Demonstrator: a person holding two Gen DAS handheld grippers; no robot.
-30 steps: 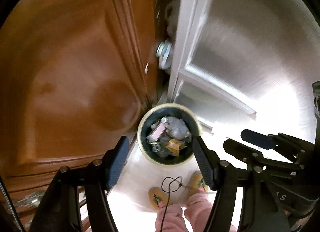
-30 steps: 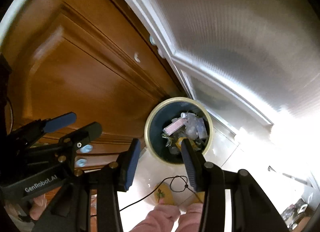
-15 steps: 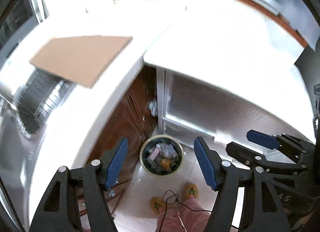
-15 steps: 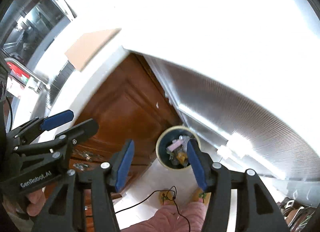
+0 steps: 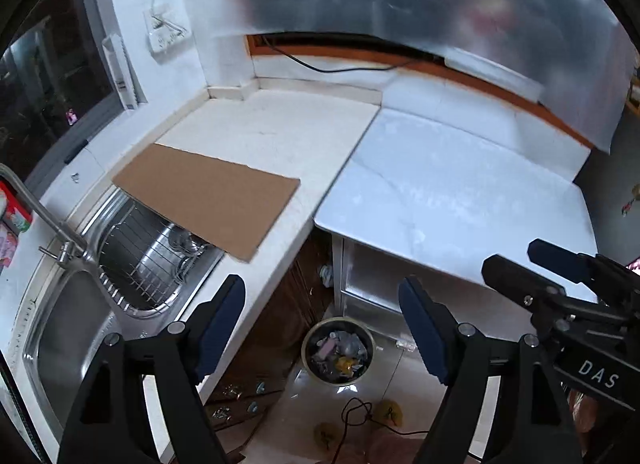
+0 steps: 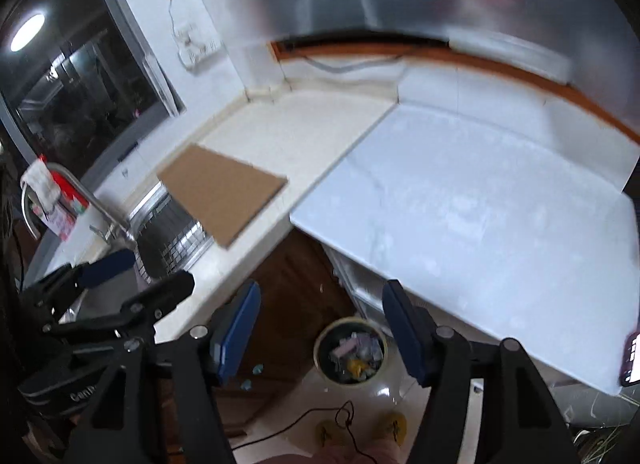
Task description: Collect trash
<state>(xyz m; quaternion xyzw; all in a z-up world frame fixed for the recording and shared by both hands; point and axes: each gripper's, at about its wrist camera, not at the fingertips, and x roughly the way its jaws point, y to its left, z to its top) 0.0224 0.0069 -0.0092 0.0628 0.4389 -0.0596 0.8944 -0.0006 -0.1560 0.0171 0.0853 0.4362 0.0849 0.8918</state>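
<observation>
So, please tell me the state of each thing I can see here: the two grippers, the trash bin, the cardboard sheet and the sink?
left gripper: jaws opening, nothing between them
right gripper: jaws opening, nothing between them
trash bin: upright on the floor, uncovered, holding trash
cardboard sheet: flat on the counter, one end over the sink
sink: near basin bare, wire rack in the far basin
</observation>
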